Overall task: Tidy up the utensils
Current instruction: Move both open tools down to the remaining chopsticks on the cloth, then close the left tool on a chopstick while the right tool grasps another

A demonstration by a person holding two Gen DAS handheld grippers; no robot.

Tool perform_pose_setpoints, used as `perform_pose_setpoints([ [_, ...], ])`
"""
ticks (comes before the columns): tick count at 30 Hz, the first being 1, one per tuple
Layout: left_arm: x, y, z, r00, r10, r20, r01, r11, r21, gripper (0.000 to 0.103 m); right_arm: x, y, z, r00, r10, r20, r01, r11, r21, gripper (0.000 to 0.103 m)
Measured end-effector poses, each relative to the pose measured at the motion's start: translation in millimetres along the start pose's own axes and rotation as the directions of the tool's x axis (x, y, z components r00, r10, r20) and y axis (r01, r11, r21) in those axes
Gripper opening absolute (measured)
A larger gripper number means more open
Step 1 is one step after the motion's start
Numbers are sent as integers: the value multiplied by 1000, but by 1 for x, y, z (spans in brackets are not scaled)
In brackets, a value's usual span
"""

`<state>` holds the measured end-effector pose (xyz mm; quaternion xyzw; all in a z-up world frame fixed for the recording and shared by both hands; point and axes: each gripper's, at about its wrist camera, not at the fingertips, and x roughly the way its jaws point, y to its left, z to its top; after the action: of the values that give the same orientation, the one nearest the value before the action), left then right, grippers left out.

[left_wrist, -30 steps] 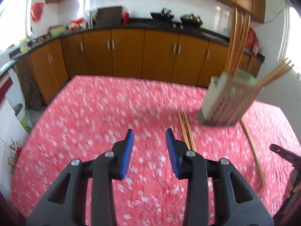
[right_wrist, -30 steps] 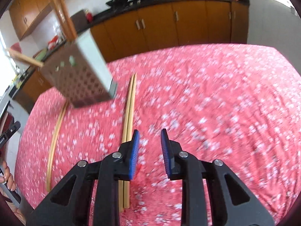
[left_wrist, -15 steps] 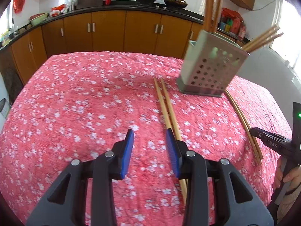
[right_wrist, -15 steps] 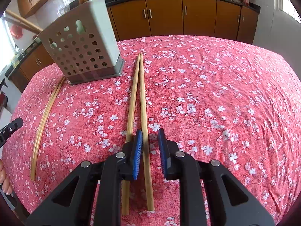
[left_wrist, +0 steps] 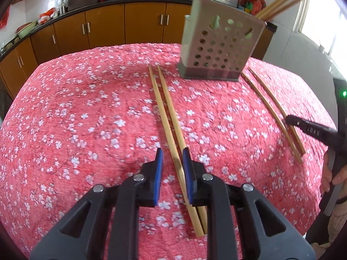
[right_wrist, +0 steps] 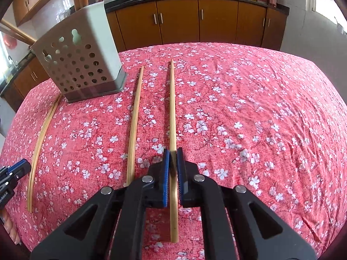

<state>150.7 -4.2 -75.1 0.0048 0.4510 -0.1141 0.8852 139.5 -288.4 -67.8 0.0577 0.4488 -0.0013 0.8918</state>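
To the left of the holder point(left_wrist: 216, 49), the left gripper point(left_wrist: 172, 153) is hovering low over the left pair of chopsticks point(left_wrist: 167, 108). Its blue pads are standing well apart and gripping nothing. One stick is running up between them and the other is slipping under the right-hand pad. The pair is lying side by side on the flowered tablecloth point(left_wrist: 86, 119), its far tips ending just beside the holder's left base corner.

The holder itself is sitting upright on the cloth, a perforated box with several chopsticks in the holder point(left_wrist: 279, 4) already leaning out of its top.

To the right of the holder, the right gripper point(right_wrist: 173, 152) is pinching a single chopstick point(right_wrist: 172, 108) with its pads drawn in to a narrow slit. It is gripping toward the near, thicker end, with a good part of that end sticking out behind the pads. I cannot tell whether the stick is clear of the cloth. Its mate, the second chopstick point(right_wrist: 135, 117), is lying loose between it and the holder.

These sticks are probably light, stiff, smooth bamboo (so inclined to roll or pivot in a flat grip). Squeezing squarely across the shaft, fairly close to the thick end, is likely giving the best control for tipping the thin end down into the holder's open top.
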Motion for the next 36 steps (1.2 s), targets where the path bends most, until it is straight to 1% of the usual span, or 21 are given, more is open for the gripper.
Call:
perform_pose_setpoints([
  [2, 5, -3, -1, 999, 30, -10, -30, 999, 18, 16, 0, 2, 1, 1000, -2, -1, 2, 1000, -9, 8],
  [4, 7, -2, -2, 998, 54, -11, -54, 998, 15, 10, -3, 3, 1, 1000, -6, -3, 6, 1000, -25, 8],
  [5, 8, 0, 0, 998, 61, -9, -61, 998, 10, 10, -4, 3, 0, 1000, -7, -3, 7, 999, -32, 8],
  [7, 10, 4, 2, 998, 67, -8, -68, 998, -8, 9, -6, 7, -4, 1000, -2, -3, 2, 999, -37, 8],
  [10, 16, 11, 10, 994, 106, 1, -106, 994, -34, 8, -7, 10, -9, 1000, -1, 6, 1, 999, -41, 8],
  [11, 18, 17, 14, 993, 122, 4, -121, 991, -58, 8, -8, 11, -11, 1000, -6, 11, 7, 999, -42, 8],
  [13, 21, 28, 20, 992, 127, 3, -126, 986, -105, 8, -7, 10, -11, 998, -48, 29, 49, 998, -39, 8],
  [16, 26, 41, 28, 989, 151, 11, -148, 980, -134, 9, -4, 2, -8, 994, -98, 54, 100, 994, -35, 8],
  [18, 27, 46, 30, 988, 152, 22, -148, 980, -136, 9, -2, -4, -5, 992, -106, 61, 107, 994, -15, 8],
  [20, 27, 49, 30, 989, 143, 30, -137, 980, -142, 10, -2, -9, -5, 994, -96, 60, 95, 995, 11, 8],
  [26, 28, 56, 30, 993, 113, 35, -106, 980, -167, 10, -2, -13, -4, 994, -88, 58, 87, 996, 17, 8],
  [31, 25, 56, 28, 994, 99, 39, -90, 979, -180, 10, -4, -21, -3, 997, -60, 57, 58, 998, 39, 9],
  [34, 22, 55, 27, 994, 98, 40, -89, 979, -184, 10, -2, -31, 2, 996, -66, 56, 65, 997, 33, 9],
  [36, 22, 55, 27, 994, 98, 41, -89, 979, -185, 10, -1, -26, 5, 996, -71, 55, 69, 997, 31, 9],
])
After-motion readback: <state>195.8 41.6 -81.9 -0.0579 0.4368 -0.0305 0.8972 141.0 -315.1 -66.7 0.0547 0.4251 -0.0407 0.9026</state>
